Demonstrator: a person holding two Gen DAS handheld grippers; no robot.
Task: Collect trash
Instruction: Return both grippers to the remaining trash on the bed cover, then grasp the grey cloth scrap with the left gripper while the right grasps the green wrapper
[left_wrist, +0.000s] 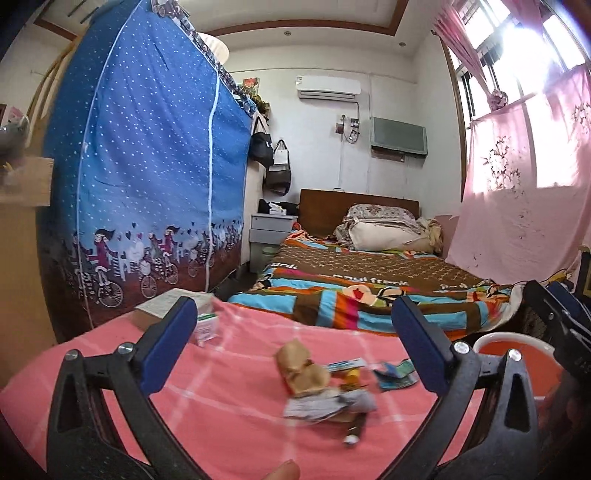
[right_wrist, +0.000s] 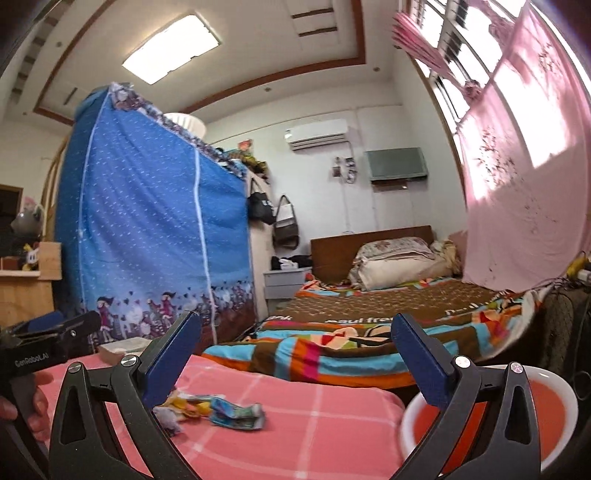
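Both my tools, left tool (left_wrist: 295, 343) and right tool (right_wrist: 295, 350), are spread wide and hold nothing. The trash (left_wrist: 317, 387) lies on the pink bench (left_wrist: 221, 406).

Each gripper (left_wrist: 293, 343) has black arms, blue pads, silver screws.

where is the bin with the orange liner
The white-rimmed bin sits low right in both wrist views, beside the pink checked cloth, right of the wrapper pile.
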